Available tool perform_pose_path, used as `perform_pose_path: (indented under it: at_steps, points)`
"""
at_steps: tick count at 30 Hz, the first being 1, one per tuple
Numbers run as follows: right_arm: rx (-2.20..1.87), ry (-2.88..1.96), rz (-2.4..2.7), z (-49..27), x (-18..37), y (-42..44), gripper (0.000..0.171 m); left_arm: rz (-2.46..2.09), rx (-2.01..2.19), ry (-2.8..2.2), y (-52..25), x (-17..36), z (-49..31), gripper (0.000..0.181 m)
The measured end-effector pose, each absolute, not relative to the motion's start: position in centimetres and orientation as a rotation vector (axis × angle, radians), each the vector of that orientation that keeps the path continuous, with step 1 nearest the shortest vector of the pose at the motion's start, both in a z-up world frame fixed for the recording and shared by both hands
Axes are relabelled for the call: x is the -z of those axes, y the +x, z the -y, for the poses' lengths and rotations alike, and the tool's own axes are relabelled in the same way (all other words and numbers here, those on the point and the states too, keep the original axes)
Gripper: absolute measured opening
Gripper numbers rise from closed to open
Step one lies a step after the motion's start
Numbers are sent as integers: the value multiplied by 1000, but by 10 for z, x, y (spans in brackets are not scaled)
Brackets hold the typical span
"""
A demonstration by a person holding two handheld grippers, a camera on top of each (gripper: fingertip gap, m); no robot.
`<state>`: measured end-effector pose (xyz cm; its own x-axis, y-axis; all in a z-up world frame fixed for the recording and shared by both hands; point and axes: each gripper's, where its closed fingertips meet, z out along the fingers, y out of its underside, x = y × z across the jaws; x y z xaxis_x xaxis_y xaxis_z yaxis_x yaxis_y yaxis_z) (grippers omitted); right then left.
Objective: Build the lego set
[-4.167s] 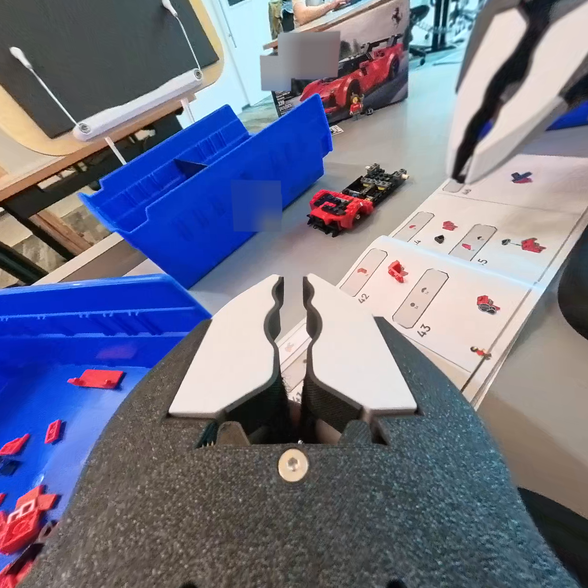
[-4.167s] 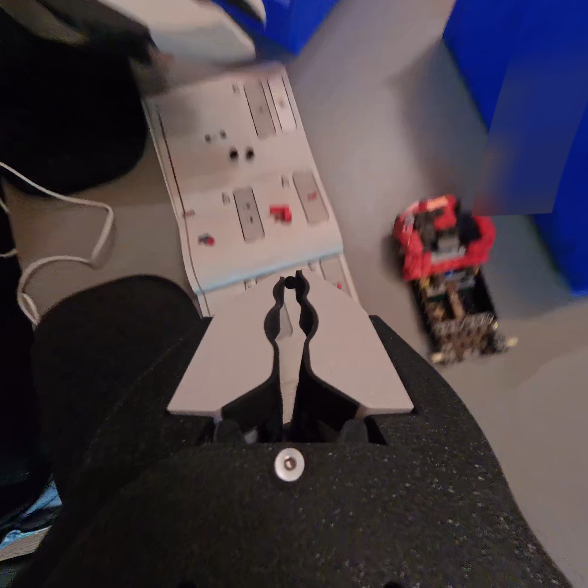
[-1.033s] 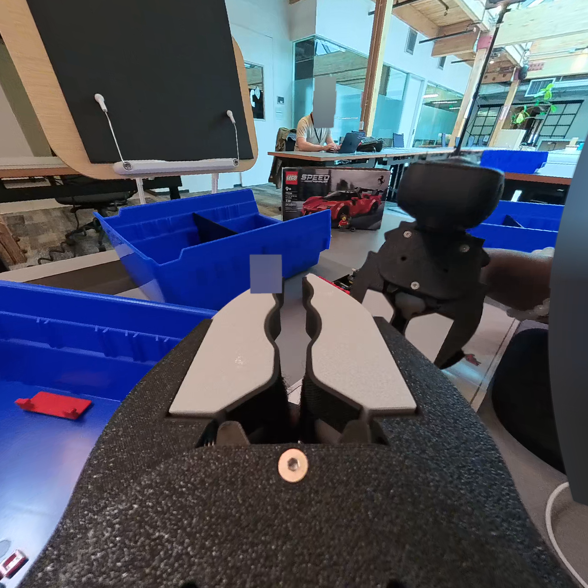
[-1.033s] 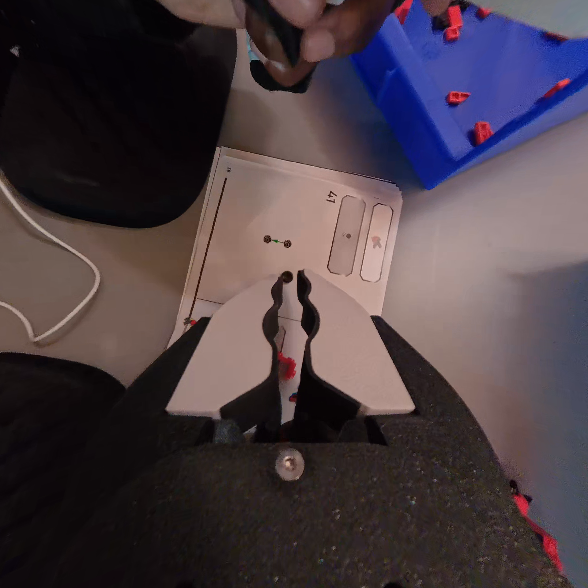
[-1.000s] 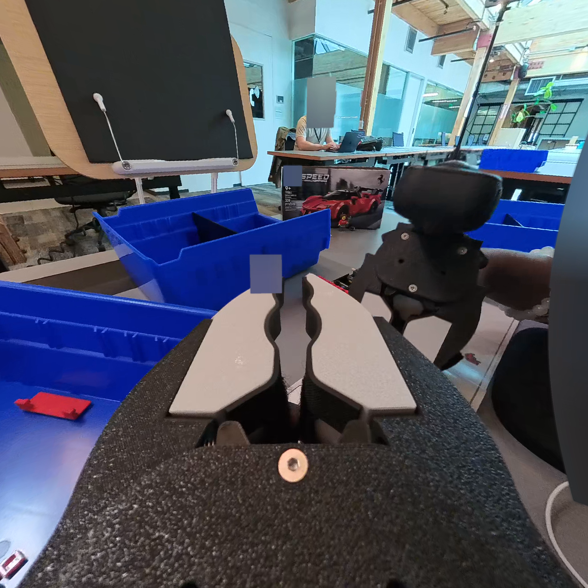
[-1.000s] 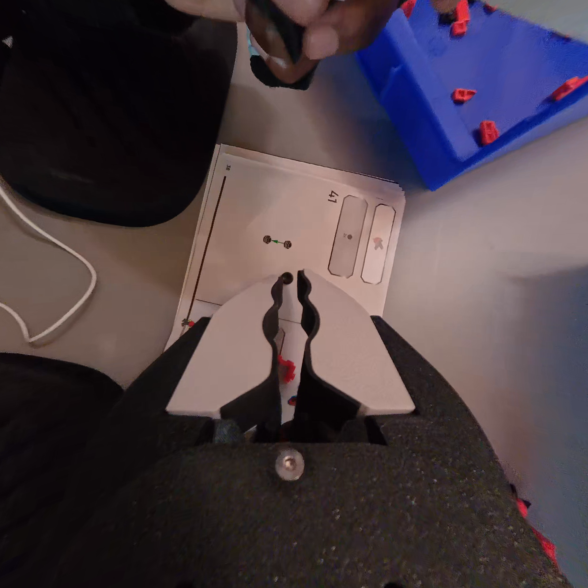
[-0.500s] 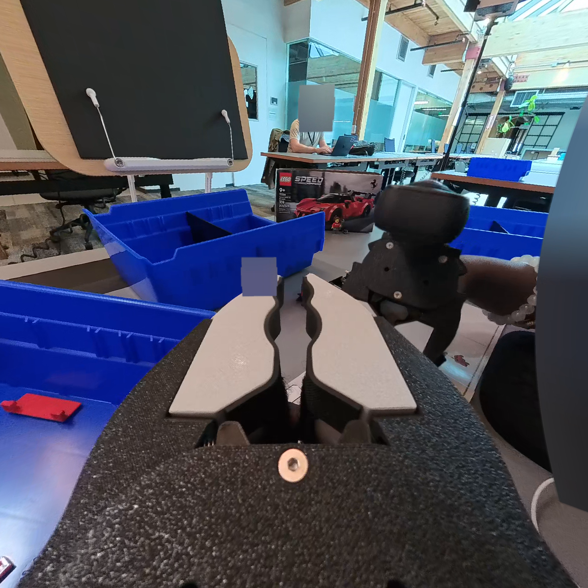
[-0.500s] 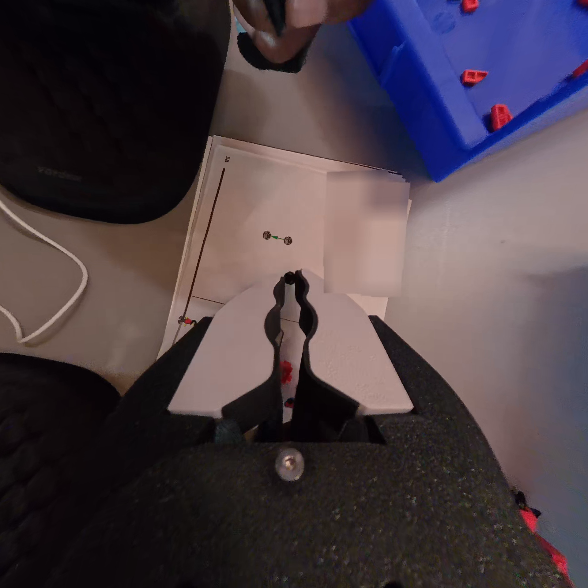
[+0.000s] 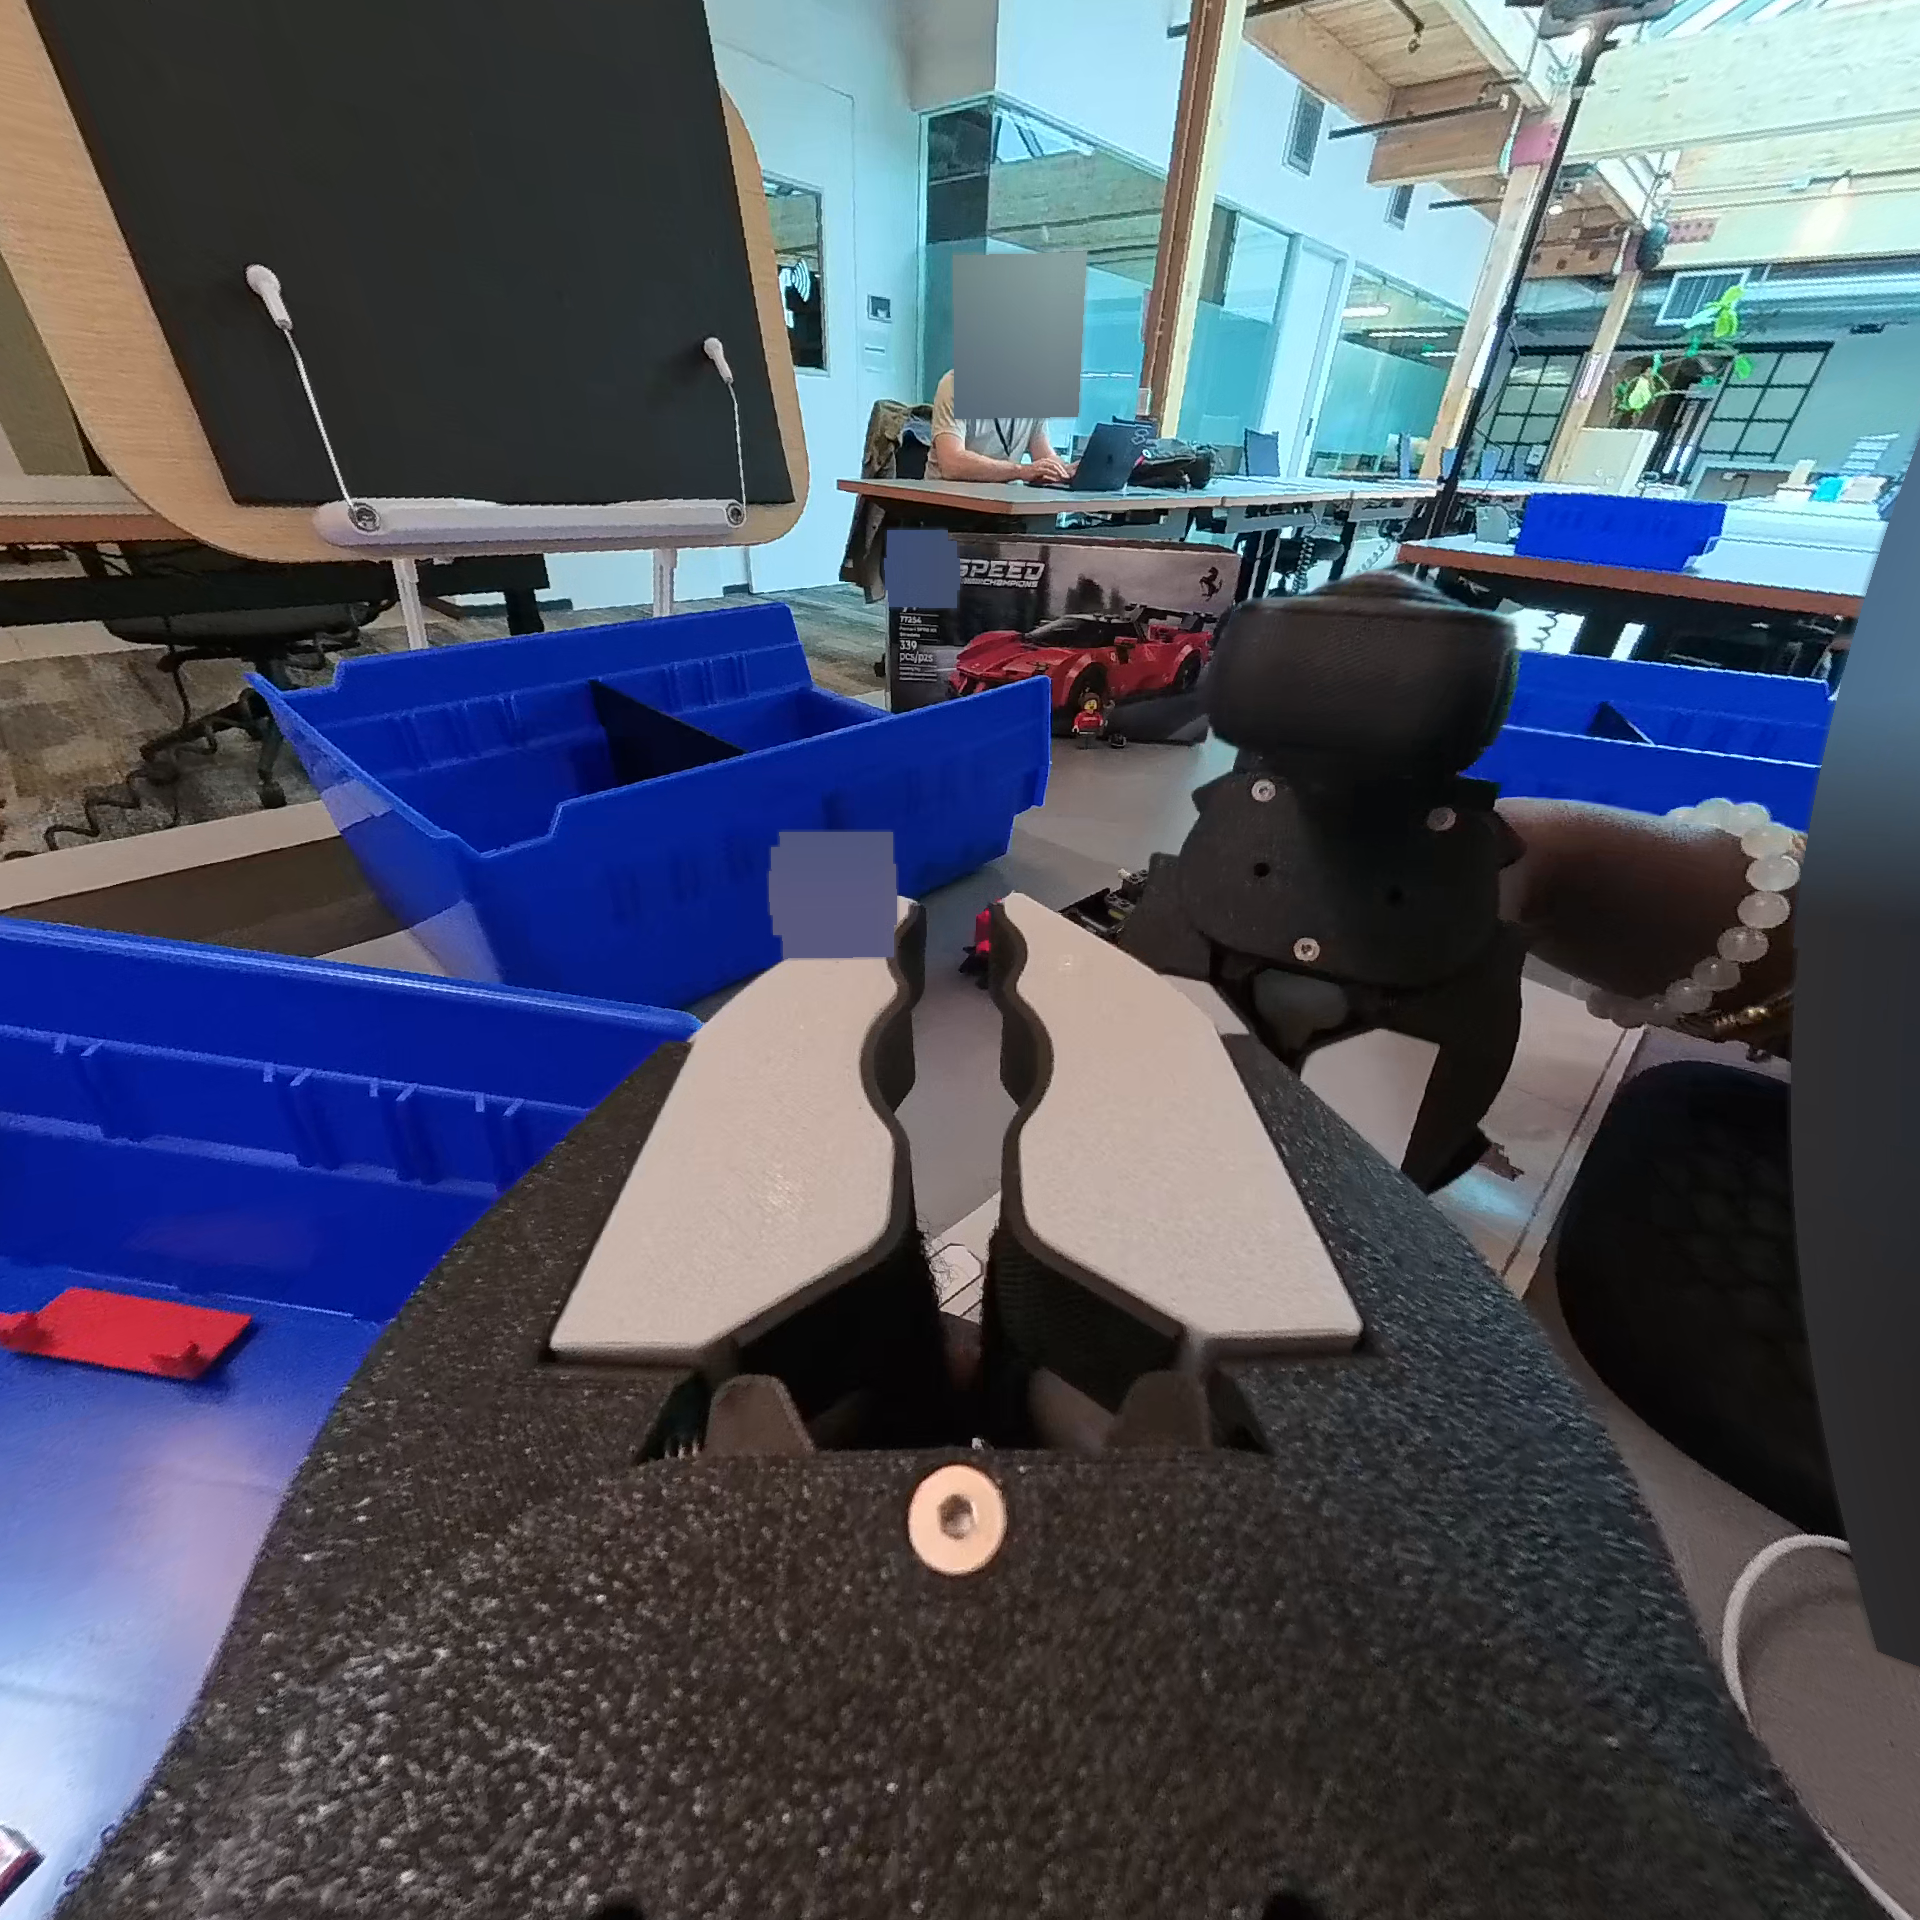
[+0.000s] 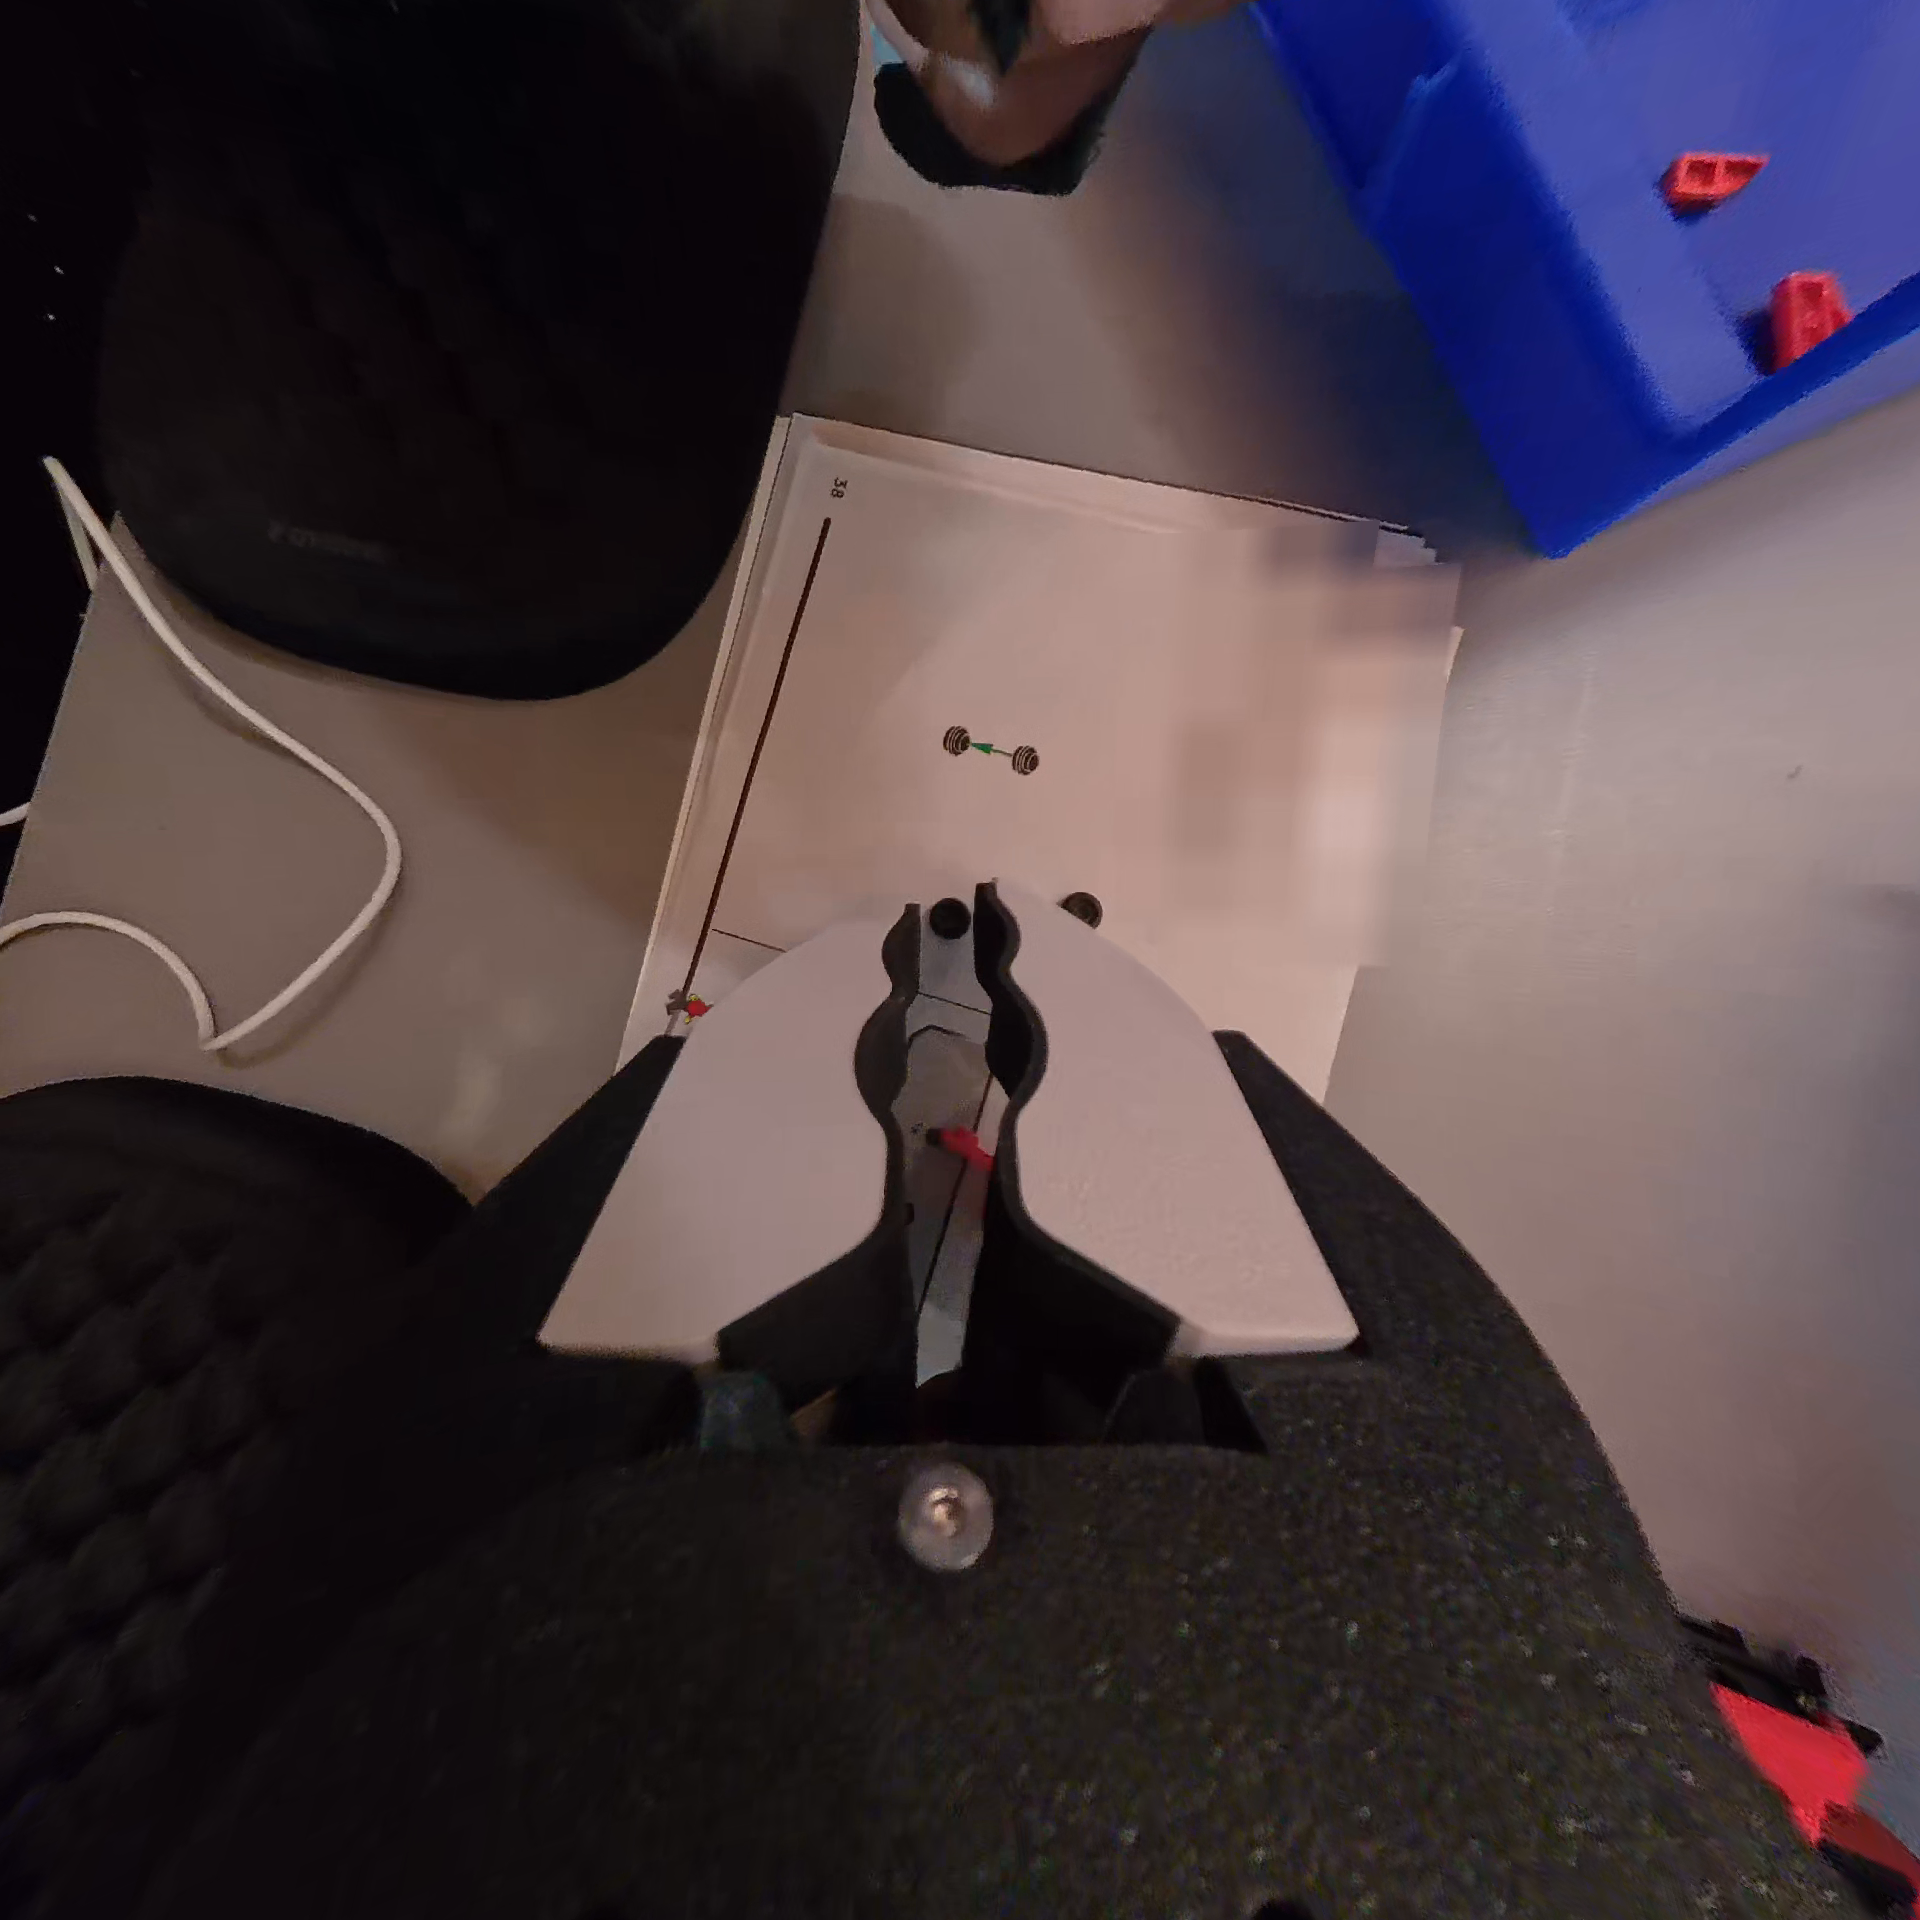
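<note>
Our left gripper: jaws slightly apart, empty, above the blue bin. Our right gripper: jaws narrowly apart, empty, over the instruction booklet.

blue bins, red bricks, white booklet, white cable

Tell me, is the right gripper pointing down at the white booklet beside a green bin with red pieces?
Not green: the right wrist view shows the bin is blue. The right gripper does point down at the white booklet, and red pieces lie in the bin.
</note>
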<state>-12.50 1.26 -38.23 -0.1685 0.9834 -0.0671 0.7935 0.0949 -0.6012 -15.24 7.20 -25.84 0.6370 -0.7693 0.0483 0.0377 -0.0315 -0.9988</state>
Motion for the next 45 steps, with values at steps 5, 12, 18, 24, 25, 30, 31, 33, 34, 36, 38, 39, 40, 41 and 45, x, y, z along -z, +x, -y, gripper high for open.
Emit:
perform_pose_path:
  at_steps: [5,12,18,24,25,30,31,33,34,36,38,39,40,41,45]
  points:
    - [-715,-1738,2016,-18,380,-122,9,-654,724,-1475,-152,259,-72,11]
    - [-647,-1729,2071,-14,382,-122,9,-659,724,-1478,-151,260,-72,11]
    - [-626,-1731,2095,-13,387,-123,7,-654,728,-1475,-152,259,-72,11]
    - [-618,-1731,2095,-12,388,-123,6,-658,730,-1474,-151,259,-71,11]
    - [-627,-1731,2090,-12,387,-123,6,-657,730,-1474,-152,259,-71,11]
    - [-666,-1752,1968,-29,371,-124,6,-627,715,-1458,-156,254,-74,11]
    - [-682,-1758,1946,-33,369,-124,6,-620,715,-1455,-157,254,-74,11]
    - [-696,-1764,1943,-35,370,-126,6,-614,723,-1456,-158,253,-74,11]
    - [-689,-1767,1951,-35,372,-126,6,-614,726,-1459,-158,254,-74,11]
    - [-676,-1775,1964,-36,376,-126,6,-613,725,-1458,-158,254,-74,11]
    - [-682,-1782,1968,-36,378,-127,6,-615,724,-1458,-158,254,-74,11]
    - [-679,-1786,1969,-36,379,-127,6,-617,725,-1458,-158,254,-74,11]
    - [-676,-1789,1970,-37,380,-127,6,-618,725,-1458,-158,254,-74,11]
    - [-679,-1794,1971,-37,380,-127,6,-618,725,-1458,-158,254,-74,11]
    - [-670,-1809,1993,-36,383,-127,6,-615,726,-1458,-158,254,-74,11]
